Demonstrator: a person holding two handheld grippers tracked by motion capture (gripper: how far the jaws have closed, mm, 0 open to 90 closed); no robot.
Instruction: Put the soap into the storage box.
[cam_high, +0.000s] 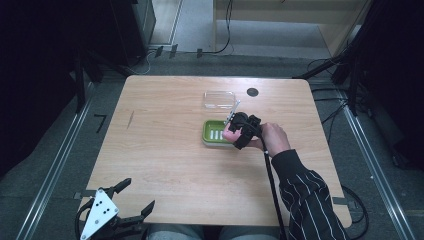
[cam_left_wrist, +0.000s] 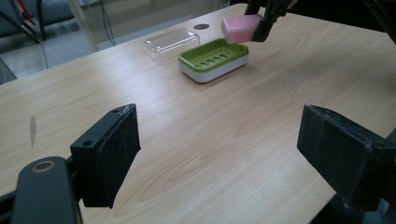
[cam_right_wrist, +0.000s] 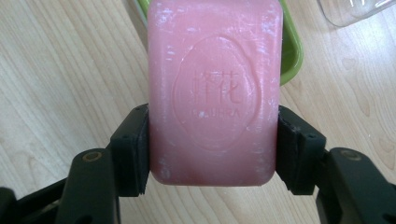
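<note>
A pink bar of soap (cam_right_wrist: 215, 88) with an embossed oval stamp is clamped between the jaws of my right gripper (cam_right_wrist: 214, 149), which is shut on it. The soap (cam_left_wrist: 241, 28) hangs just above the right end of a green soap dish (cam_left_wrist: 214, 59) with a white base and drain slots. In the high view the right gripper (cam_high: 234, 131) sits over the dish (cam_high: 215, 133) in the middle of the table. My left gripper (cam_high: 136, 196) rests at the table's near left edge, jaws wide apart and empty (cam_left_wrist: 219, 154).
A clear plastic lid (cam_high: 219, 99) lies just beyond the dish. A dark round hole (cam_high: 252, 92) is in the tabletop near the far edge. A black cable trails from the right gripper down past the striped sleeve (cam_high: 310, 200). Bare wood (cam_high: 160, 150) spreads left of the dish.
</note>
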